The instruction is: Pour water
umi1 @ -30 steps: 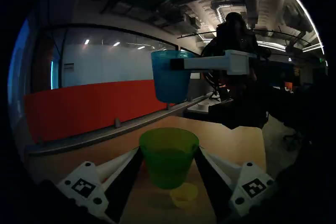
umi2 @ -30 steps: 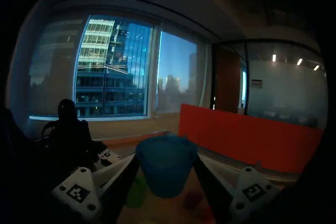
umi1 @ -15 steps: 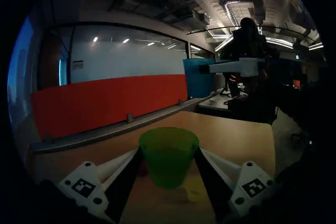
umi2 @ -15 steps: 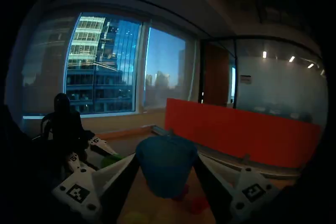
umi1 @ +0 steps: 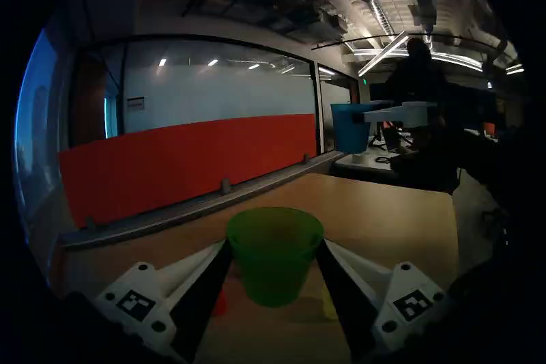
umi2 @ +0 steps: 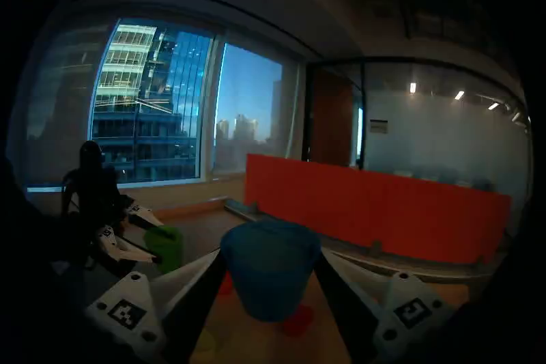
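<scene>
In the left gripper view, the left gripper (umi1: 274, 249) had its jaws clenched on a translucent green plastic cup (umi1: 274, 265), tapered and upright, above the smooth pale wooden worktop (umi1: 389, 214) and in front of the long red partition (umi1: 184, 159); in the right gripper view, the right gripper (umi2: 269, 265) had its jaws grasping a tapered blue plastic cup (umi2: 269, 285), upright, likewise in front of that partition; a small round red piece (umi2: 298, 321) lay flat on the worktop on the near side of the partition.

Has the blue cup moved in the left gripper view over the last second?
Yes. The blue cup went right: it overlapped the red partition's end before, now sits clear beyond it, and looks smaller, likely farther away.
</scene>
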A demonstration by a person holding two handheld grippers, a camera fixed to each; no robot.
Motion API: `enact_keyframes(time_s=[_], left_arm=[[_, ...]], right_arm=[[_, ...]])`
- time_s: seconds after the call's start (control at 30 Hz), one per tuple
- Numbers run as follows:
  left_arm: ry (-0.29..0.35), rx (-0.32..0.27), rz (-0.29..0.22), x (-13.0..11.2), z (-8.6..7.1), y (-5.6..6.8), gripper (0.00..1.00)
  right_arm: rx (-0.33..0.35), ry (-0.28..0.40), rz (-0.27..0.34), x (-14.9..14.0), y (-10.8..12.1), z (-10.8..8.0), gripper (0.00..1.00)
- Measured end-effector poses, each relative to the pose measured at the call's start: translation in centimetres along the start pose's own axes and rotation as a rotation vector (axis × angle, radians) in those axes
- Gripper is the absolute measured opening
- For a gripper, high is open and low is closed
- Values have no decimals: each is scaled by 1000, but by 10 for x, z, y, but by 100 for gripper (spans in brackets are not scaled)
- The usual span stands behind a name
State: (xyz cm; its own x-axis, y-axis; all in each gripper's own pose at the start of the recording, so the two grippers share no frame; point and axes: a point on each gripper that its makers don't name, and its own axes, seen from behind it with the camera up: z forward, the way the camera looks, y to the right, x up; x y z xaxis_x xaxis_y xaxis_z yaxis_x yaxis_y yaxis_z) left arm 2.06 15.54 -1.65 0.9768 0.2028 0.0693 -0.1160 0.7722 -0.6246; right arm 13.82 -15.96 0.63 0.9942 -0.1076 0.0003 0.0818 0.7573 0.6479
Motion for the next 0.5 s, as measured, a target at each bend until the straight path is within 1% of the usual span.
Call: enact_keyframes(time_s=[0.17, 0.27, 0.5], left_arm=[[-38, 2, 6, -11, 8, -2, 85], [-61, -4, 9, -17, 12, -2, 84], [-120, -30, 15, -36, 24, 3, 85]], right_arm=[[3, -21, -1, -15, 4, -3, 90], [4, -38, -11, -27, 6, -3, 90], [25, -85, -20, -54, 8, -2, 90]])
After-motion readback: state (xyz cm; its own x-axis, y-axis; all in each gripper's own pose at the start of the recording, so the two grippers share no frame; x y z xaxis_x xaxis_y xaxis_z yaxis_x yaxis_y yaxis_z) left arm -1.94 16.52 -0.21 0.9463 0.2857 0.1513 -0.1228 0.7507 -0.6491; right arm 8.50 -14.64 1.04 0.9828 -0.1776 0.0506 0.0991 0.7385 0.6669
